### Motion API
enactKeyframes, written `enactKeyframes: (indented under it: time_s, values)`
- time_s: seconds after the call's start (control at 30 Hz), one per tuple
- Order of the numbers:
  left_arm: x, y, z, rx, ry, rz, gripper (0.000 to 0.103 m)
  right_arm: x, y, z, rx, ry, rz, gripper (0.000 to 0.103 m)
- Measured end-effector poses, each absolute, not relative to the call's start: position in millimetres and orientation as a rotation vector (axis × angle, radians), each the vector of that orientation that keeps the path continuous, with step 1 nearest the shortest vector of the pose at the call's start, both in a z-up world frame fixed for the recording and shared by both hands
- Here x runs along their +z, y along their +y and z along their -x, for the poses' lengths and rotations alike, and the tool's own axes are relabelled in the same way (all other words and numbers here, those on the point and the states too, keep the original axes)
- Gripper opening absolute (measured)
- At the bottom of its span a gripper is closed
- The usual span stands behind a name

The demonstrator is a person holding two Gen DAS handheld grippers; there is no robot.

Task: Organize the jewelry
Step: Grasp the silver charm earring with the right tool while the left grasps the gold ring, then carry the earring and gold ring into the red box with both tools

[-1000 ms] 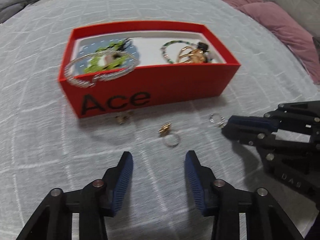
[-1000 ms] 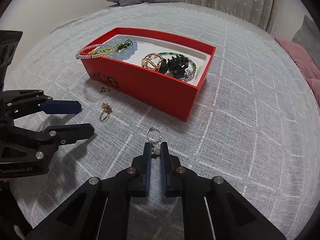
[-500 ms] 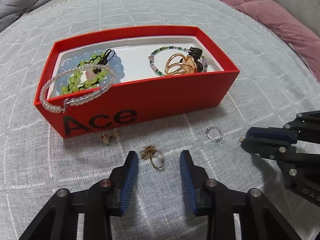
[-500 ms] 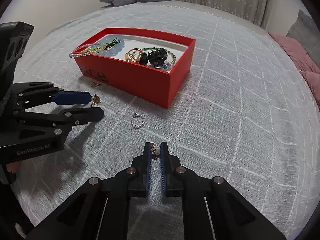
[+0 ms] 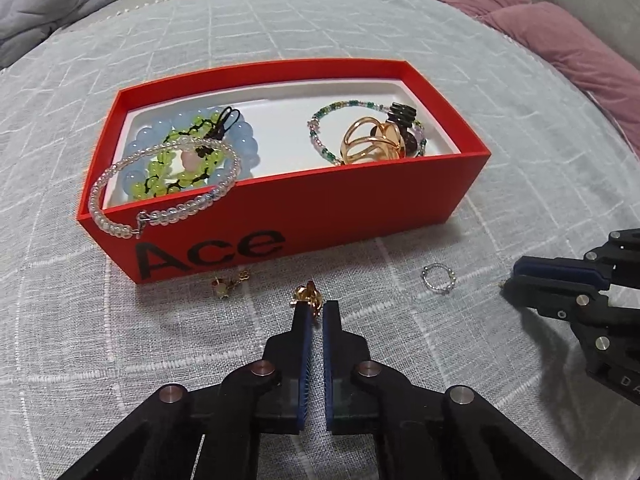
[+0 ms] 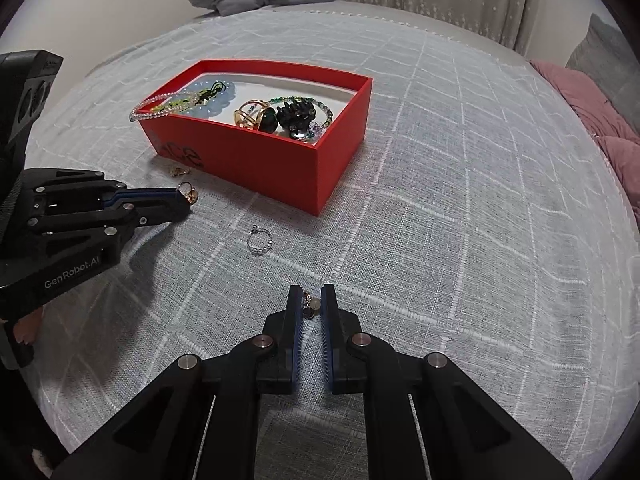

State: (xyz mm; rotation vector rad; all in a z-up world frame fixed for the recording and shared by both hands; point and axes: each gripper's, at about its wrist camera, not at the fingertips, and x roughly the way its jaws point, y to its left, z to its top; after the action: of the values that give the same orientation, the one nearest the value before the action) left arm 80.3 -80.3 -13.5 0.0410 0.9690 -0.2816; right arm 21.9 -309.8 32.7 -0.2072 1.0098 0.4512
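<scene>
Colours on the bed

The box is red with black letters, white inside; the bedcover is grey with white grid lines; one ring is gold.

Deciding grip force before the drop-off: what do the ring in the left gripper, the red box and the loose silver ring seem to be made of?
Gold ring in the left gripper: looks like polished gold-toned metal, going by its glints; plating or solid, can't tell. Red box: probably matte cardboard, with thin straight walls and a white liner. Silver ring: seemingly bright metal beads or wire, shiny.
</scene>
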Motion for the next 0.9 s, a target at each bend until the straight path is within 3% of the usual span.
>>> enactKeyframes:
  time_s: [0.9]
  values:
    - [21,-49,-53,-0.314,0.892,0.026,0.000,59,-305,-28,0.461,0.959,0.142,0.009]
